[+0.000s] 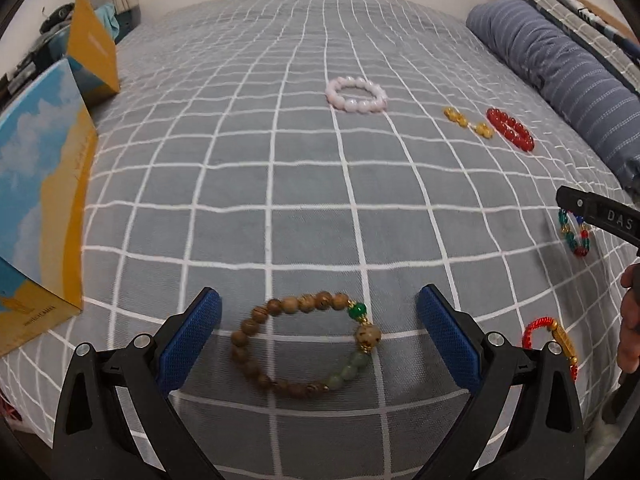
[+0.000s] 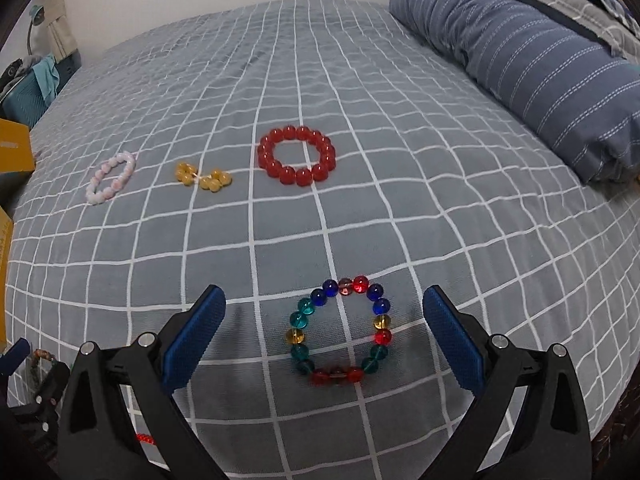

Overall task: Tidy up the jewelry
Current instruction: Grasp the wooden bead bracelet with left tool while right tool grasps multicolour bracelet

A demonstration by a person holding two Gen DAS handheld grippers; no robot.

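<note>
So: both tongs spread wide, nothing pinched, each hanging low over a bed w/ grey checked cover.

Left tongs frame a wooden bead bracelet w/ one bright green bead, pale green beads & a speckled one; it lies flat on the cover between the blue pads, touching neither. Just to its right, near the bed's edge, a red cord bracelet w/ gold tube, partly behind the right finger. A hand shows at the right edge of the left wrist view.

Right tongs frame a multicolour glass bead bracelet (blue, teal, red, amber), flat on the cover, clear of both pads. Same bracelet seen in left view, partly under the other tool's black body.

Further up the bed, in a rough row: pink-white bead bracelet, small cluster of yellow beads, red bead bracelet; yellow cluster sits between the other two, nearer the red one in left view, all apart.

Blue striped pillow along the right side. Blue & yellow boxes stand on the bed's left side.
</note>
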